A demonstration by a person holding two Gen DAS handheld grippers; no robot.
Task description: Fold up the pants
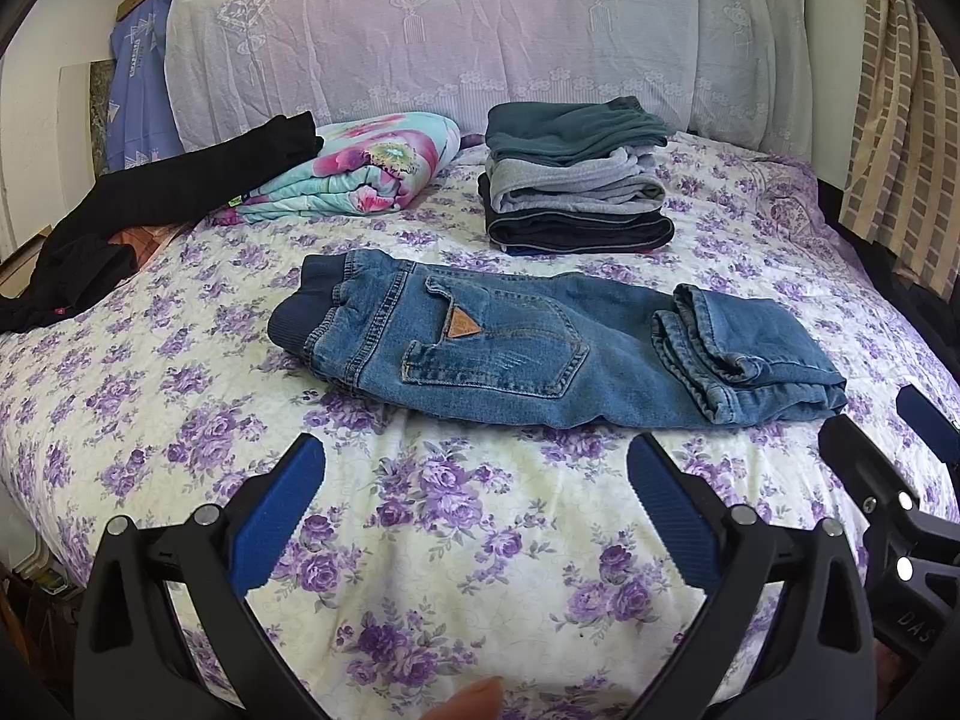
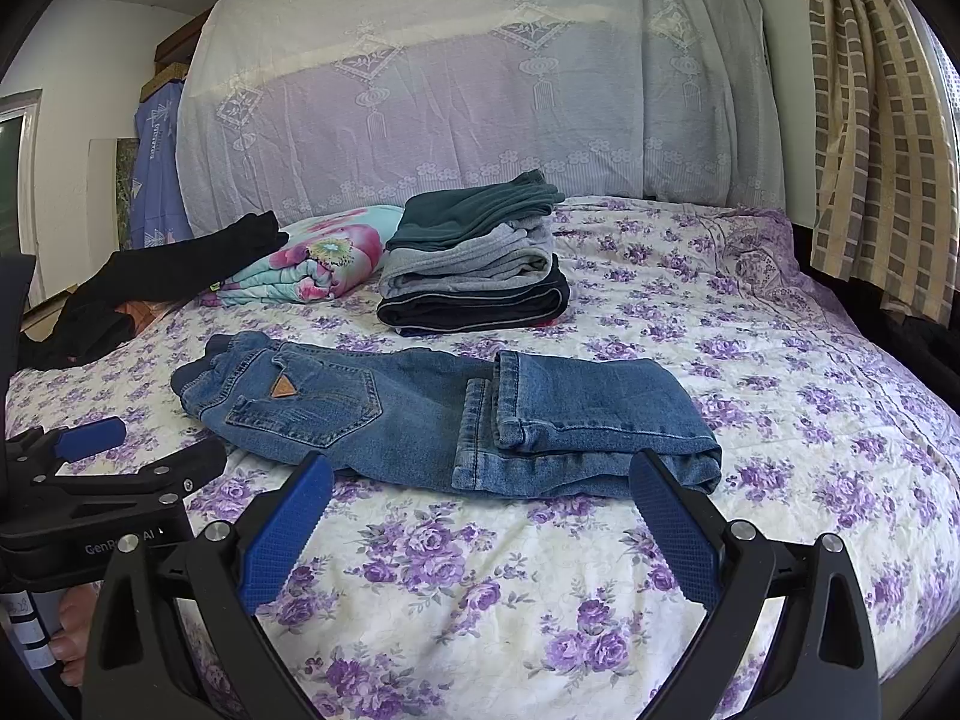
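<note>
Denim: jeans (image 2: 432, 414) lie toward the bed's (image 1: 480, 570) near edge, legs doubled, cuffs folded back | left gripper (image 1: 474, 516) and right gripper (image 2: 480, 516) both spread, empty, short of them | judged partway; final fold and stacking on folded pile (image 2: 474, 264) remain.

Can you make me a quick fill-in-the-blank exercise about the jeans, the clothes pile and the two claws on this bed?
1. The jeans lie on the bedspread with the leg ends folded back toward the ____.
2. The top garment of the folded stack is dark ____.
3. Both the left claw and the right claw are ____ and hold nothing.
4. The triangular patch sits on the jeans' back ____.

Missing words: waistband; green; open; pocket
</note>
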